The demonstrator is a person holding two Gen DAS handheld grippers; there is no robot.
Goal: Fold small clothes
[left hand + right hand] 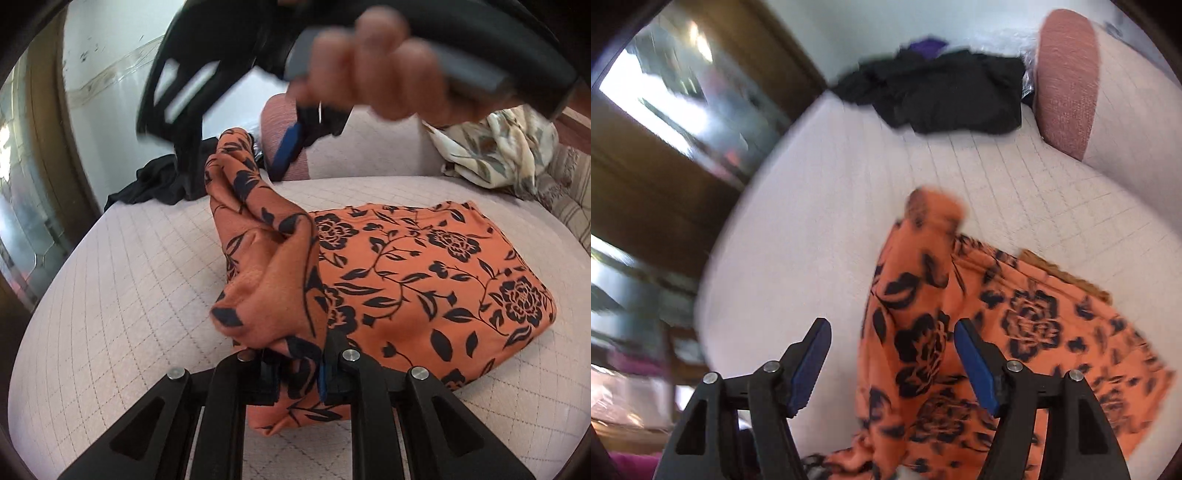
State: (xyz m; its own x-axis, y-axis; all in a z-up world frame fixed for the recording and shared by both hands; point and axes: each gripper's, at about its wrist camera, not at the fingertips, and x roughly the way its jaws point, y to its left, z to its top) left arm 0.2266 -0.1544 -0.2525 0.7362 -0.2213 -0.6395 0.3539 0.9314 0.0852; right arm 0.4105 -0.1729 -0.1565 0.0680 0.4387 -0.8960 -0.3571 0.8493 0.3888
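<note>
An orange garment with black flowers (424, 273) lies partly folded on a pale quilted cushion (129, 295). Its left edge is bunched and lifted into a ridge. At the bottom of the left wrist view my left gripper (295, 369) is shut on that bunched edge. Above the far end of the ridge a person's hand holds my right gripper (229, 129), which shows blurred. In the right wrist view the right gripper (892, 350) is open, its blue pads (975, 365) spread above the orange garment (1015, 325) with nothing pinched between them.
Dark clothes (942, 96) lie in a heap at the cushion's far edge, next to a pink armrest (1067, 81). A cream floral cloth (495, 147) sits crumpled at the back right. A wooden frame with glass (665, 147) stands past the cushion's left edge.
</note>
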